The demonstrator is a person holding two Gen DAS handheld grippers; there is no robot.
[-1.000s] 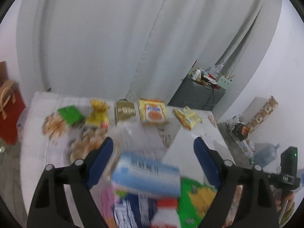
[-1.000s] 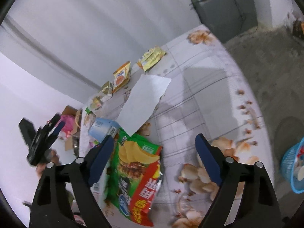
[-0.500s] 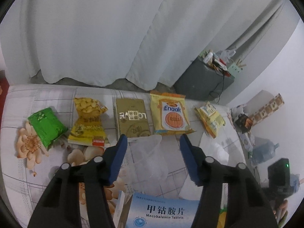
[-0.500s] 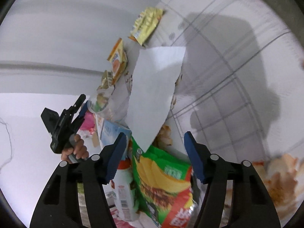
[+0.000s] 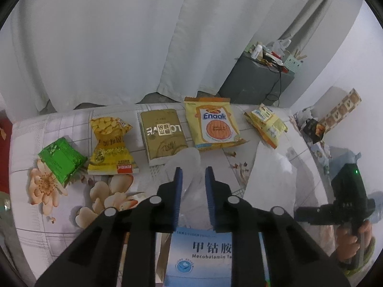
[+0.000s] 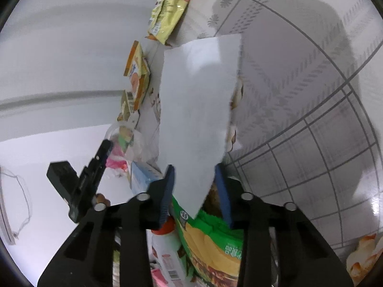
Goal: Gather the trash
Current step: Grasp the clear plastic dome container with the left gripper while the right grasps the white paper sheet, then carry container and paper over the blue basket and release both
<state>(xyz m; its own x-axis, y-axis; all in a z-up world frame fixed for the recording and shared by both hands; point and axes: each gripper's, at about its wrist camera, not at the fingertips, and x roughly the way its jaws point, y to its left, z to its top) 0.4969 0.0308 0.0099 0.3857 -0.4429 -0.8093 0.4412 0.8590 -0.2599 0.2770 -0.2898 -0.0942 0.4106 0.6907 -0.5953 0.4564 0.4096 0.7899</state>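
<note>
My left tongs sit around a crumpled clear plastic bag on the flowered tablecloth. The jaws have just been closing and stand narrow with the plastic between them, but I cannot tell whether the pads truly press on it. Just below them lies a blue and white tablet box. Beyond the bag runs a row of wrappers along the far edge of the table: a green packet, a yellow snack bag, an olive-brown pouch, a yellow biscuit packet and a small yellow packet.

My right tongs have also just been closing, and a white sheet of paper hangs its lower corner between the blue pads; the right pad looks against the paper's edge, the left one I cannot be sure of. Under that corner lie a green chip bag and a white bottle with a red cap. A hand grips the right tool's handle at the edge of the left view.
</note>
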